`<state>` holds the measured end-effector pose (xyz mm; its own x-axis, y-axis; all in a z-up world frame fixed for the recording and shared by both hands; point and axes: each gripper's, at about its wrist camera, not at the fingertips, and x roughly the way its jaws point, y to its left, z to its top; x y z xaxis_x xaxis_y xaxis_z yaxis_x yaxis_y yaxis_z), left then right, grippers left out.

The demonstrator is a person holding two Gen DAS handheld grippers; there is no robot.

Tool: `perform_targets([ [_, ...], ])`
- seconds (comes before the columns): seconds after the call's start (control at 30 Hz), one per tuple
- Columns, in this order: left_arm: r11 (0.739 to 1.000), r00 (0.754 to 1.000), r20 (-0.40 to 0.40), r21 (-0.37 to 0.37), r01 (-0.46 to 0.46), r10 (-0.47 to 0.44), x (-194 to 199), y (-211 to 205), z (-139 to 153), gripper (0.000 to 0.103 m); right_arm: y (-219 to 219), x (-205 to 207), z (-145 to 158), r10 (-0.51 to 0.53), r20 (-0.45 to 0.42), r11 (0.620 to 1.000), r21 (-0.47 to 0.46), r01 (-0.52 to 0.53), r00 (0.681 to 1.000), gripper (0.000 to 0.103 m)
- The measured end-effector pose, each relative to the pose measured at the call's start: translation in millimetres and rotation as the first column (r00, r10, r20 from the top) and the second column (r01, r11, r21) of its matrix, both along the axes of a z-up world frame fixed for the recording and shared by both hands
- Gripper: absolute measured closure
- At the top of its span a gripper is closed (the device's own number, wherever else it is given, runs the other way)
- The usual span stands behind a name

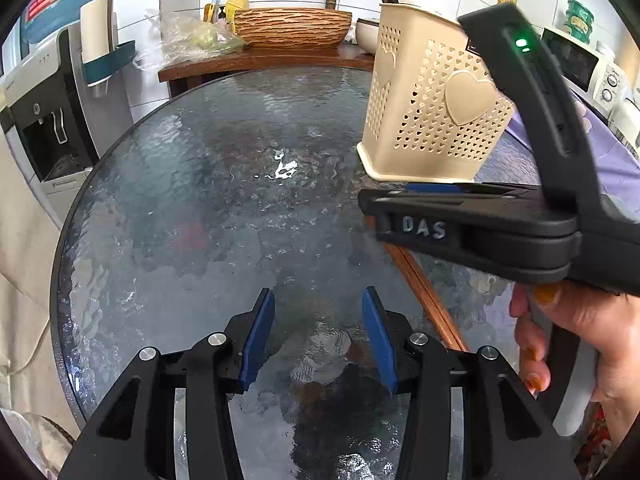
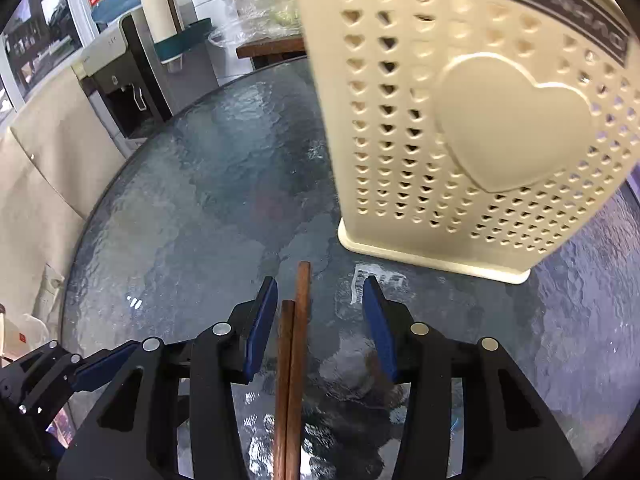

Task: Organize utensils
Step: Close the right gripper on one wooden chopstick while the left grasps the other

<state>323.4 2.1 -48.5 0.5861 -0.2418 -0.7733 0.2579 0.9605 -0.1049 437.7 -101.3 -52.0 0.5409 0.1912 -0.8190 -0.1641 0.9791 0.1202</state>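
a round, rippled glass surface [image 1: 200, 200] fills both wrist views. the left hand-held gripper [image 1: 319, 338] hangs over bare glass with its blue pads apart and nothing between them, released. the right hand-held gripper [image 2: 320, 330] has its blue pads spread, and a pair of brown wooden chopsticks [image 2: 294, 360] lies on the glass between them, running toward the camera; the pads stand clear of the sticks on both sides, though the left pad is the nearer, so nothing is grasped. seen from the left wrist, the right hand-held gripper's black body carries raised letters reading "das", a small green light glows on its upper arm, and a hand [image 1: 576, 344] with orange-painted nails holds it. just beyond the chopstick tips stands a cream plastic utensil holder [image 2: 460, 120], upright on the surface, its walls pierced with tiny heart-shaped holes and bearing a large raised heart; a dark label near its top shows mirrored, partly readable letters, roughly "jianhao". behind the surface are a water dispenser [image 1: 44, 104], a woven wooden basin [image 1: 294, 26] beneath a brass tap, and a white microwave [image 1: 588, 68].
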Motion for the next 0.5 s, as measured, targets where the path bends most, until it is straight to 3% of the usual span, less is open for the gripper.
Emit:
perform_targets([
  [0.17,1.0,1.0,-0.003,0.0,0.008,-0.008,1,-1,-2,0.059,1,1,-4,-0.011,0.002,0.999,-0.049,0.011,1.0,0.072],
  [0.5,0.997,0.997,-0.004,-0.006,0.072,-0.072,-2,-26,2,0.059,-40,-28,-4,0.002,-0.02,0.999,-0.045,-0.003,1.0,0.072],
])
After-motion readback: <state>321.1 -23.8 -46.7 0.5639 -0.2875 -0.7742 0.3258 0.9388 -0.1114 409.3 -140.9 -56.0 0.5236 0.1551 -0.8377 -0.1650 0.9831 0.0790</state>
